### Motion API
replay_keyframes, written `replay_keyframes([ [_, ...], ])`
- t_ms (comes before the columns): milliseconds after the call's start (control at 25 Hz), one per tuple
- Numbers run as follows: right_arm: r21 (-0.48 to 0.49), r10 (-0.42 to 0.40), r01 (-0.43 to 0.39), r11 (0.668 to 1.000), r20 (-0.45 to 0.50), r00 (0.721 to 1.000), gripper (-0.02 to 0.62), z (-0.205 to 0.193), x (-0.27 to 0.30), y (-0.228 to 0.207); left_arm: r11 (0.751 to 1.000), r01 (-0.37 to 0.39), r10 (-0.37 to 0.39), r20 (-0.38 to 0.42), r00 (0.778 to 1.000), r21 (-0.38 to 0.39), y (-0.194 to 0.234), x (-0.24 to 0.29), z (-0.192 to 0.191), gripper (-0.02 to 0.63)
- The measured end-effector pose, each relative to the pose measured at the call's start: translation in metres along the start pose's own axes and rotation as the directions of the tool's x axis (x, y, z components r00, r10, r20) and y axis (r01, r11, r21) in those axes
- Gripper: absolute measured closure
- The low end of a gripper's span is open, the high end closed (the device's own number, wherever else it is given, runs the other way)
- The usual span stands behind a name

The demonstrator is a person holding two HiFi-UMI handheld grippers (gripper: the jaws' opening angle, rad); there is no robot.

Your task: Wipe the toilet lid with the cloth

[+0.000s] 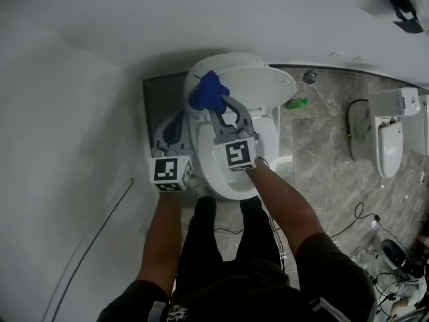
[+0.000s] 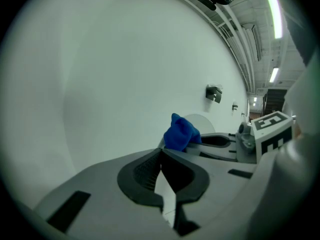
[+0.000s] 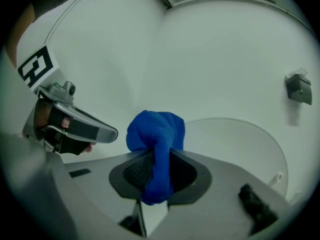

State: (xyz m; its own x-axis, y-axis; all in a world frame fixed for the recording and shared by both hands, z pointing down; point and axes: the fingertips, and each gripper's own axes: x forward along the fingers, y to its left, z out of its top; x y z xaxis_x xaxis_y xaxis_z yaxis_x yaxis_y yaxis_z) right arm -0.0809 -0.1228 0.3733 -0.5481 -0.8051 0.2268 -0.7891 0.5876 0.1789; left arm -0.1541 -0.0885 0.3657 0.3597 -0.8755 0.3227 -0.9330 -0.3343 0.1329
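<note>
forearms [image 1: 285,203] in the head view lead to the right gripper [image 1: 218,106] clamping the blue cloth [image 1: 208,91] at the raised toilet lid [image 1: 258,79], the left gripper view shows the left gripper [image 2: 161,156] pinched together on nothing, and the right gripper view suggests pressing the wad flat and sweeping across.

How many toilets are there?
2: the near toilet straight ahead, by the blue cloth, and the second toilet off to the right. More may be hidden past the edge.
</note>
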Motion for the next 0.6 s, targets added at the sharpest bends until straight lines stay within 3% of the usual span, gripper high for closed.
replay_keyframes([
  [600, 0.091, -0.172, 0.169, 0.981, 0.033, 0.985, 0.517, -0.021, -0.024, -0.082, 0.999, 0.043, -0.043, 0.006, 0.999, 0.009, -0.037, 0.025, -0.004, 0.595],
])
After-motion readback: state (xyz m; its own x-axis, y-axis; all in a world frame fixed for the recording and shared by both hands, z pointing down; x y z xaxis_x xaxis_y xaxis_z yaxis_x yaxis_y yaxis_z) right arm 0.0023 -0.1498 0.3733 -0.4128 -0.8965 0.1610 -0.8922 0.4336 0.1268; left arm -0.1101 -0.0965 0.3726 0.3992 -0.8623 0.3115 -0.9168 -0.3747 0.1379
